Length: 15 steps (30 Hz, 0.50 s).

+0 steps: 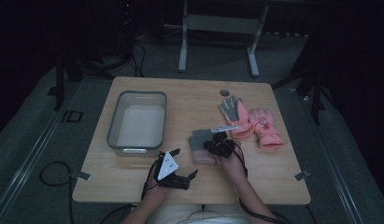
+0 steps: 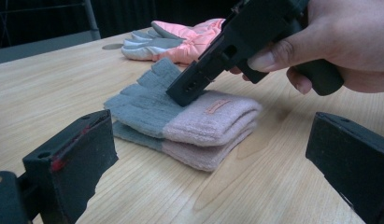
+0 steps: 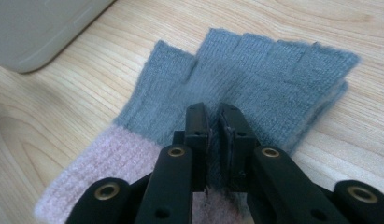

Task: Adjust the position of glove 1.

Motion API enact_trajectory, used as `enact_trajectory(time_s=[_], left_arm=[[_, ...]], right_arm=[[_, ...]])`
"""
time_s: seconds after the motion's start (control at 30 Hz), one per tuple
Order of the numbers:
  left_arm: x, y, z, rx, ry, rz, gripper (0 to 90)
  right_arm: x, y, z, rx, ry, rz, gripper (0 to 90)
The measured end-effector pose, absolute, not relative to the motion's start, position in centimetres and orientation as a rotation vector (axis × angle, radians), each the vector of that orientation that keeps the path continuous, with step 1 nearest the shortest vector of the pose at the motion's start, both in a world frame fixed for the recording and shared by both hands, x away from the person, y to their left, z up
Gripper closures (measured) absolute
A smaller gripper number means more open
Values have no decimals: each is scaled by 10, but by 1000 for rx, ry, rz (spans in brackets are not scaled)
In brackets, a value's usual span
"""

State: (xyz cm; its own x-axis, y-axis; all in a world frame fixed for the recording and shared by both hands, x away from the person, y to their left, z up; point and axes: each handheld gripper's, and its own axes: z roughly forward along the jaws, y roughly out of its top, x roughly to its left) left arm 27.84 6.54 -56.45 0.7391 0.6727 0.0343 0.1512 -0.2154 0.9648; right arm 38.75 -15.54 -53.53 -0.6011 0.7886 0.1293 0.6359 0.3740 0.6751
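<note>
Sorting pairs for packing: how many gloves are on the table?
4: two grey-and-pink knit gloves stacked under the right gripper, two pink ski gloves side by side beyond them.

bin (image 1: 137,122) left of gloves (image 1: 202,144), bare table (image 1: 259,177) around

The knit gloves (image 2: 189,116) are grey-blue over the fingers and pale pink at the cuffs, with a small orange tag. The ski gloves (image 1: 255,122) are coral pink with grey palms. The table (image 1: 189,100) is light wood with visible grain. The bin (image 1: 116,122) is translucent grey. Both grippers' jaws are black.
</note>
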Motion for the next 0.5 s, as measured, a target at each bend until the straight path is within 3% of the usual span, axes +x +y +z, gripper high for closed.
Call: enact_trajectory(time_s=[0.23, 0.5], left_arm=[[280, 65, -564, 1753, 641, 549, 43], [287, 58, -549, 1868, 621, 585, 52]], right_arm=[[387, -158, -537, 1279, 2417, 1063, 777], [395, -182, -509, 1265, 2340, 1077, 705]])
